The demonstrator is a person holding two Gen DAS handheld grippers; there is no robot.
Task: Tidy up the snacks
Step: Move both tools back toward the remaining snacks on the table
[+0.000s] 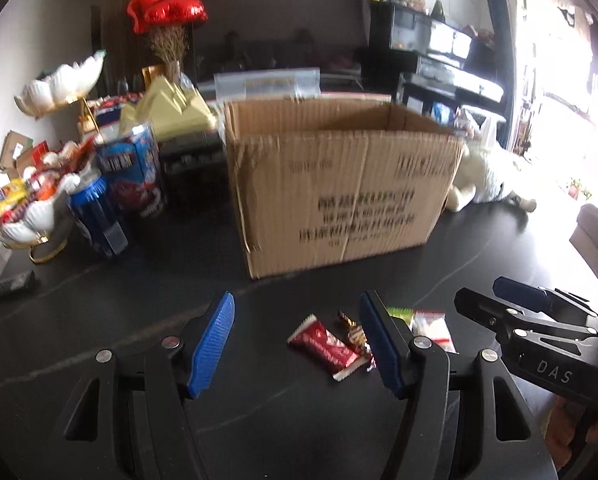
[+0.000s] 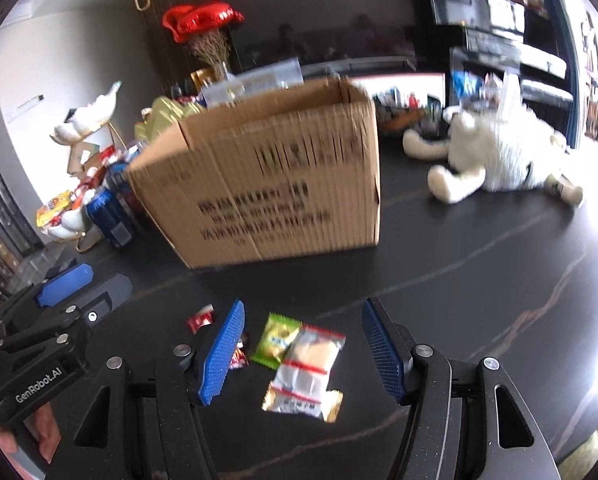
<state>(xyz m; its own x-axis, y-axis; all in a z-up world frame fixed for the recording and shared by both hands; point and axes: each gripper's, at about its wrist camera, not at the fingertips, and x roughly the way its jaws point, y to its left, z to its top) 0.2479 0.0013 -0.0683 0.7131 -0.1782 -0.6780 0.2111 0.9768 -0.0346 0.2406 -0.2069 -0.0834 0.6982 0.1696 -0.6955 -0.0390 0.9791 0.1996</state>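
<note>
Corrugated brown cardboard box [image 1: 339, 184], glossy foil snack wrappers [image 2: 303, 368], polished dark veined tabletop [image 2: 479, 280], fluffy plush toy [image 2: 503, 156].

Blurred print on cardboard box [image 1: 339, 184]

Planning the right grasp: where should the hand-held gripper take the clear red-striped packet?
Grip the clear red-striped packet across its narrow width at the middle, coming down from above. It lies flat and long on the table, already between the right hand-held gripper's open pads. The green packet touches its far-left corner, so stay off that end.
</note>
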